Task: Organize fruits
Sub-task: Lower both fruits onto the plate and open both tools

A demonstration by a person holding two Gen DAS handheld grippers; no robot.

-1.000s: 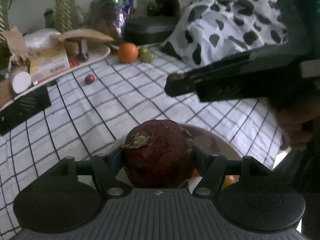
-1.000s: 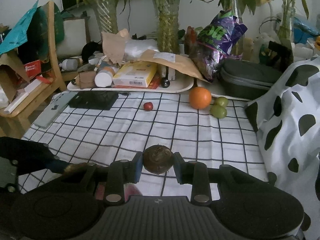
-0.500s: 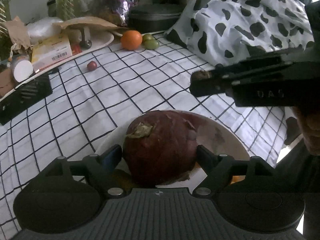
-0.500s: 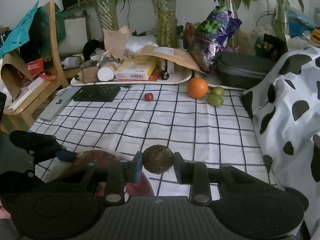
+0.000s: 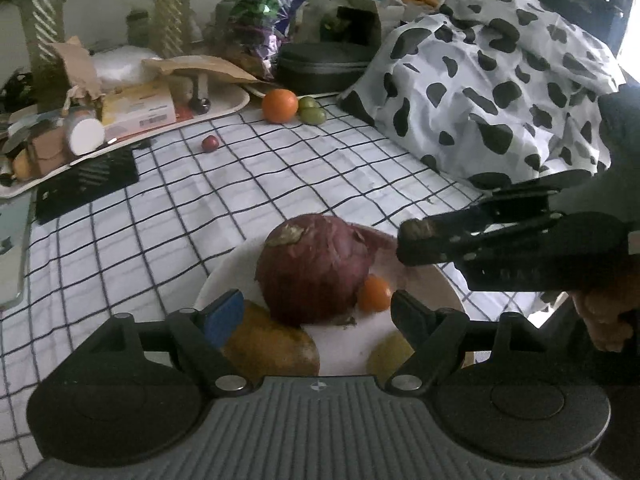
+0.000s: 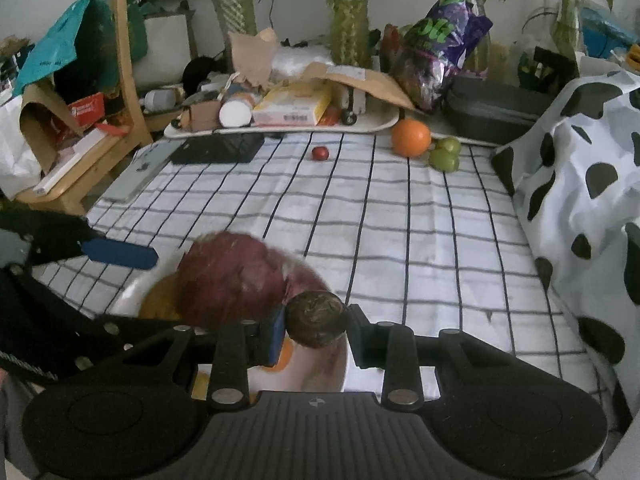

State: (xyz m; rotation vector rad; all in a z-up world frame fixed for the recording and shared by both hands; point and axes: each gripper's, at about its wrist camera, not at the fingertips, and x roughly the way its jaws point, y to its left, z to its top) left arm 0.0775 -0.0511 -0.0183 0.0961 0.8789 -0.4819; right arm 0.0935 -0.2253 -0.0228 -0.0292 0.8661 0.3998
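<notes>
A white plate [image 5: 428, 280] near the table's front edge holds a big dark red round fruit [image 5: 312, 264], a small orange fruit [image 5: 374, 293] and two yellowish fruits. My left gripper [image 5: 316, 312] is open, its fingers apart either side of the red fruit and just behind it. My right gripper [image 6: 316, 330] is shut on a small dark brown round fruit [image 6: 316, 324] and holds it above the plate's right rim [image 6: 340, 364]; it shows from the side in the left wrist view [image 5: 416, 240]. The red fruit [image 6: 228, 280] lies left of it.
At the table's far side lie an orange [image 6: 411, 137], two green fruits [image 6: 444, 154] and a small red fruit [image 6: 320, 153]. A cluttered tray [image 6: 280, 130] and a black case [image 6: 492, 108] stand behind. A cow-patterned cloth [image 6: 580, 184] covers the right side.
My left gripper has opened, let the red fruit rest on the plate and drawn back. My right gripper has moved down over the plate with the brown fruit.
</notes>
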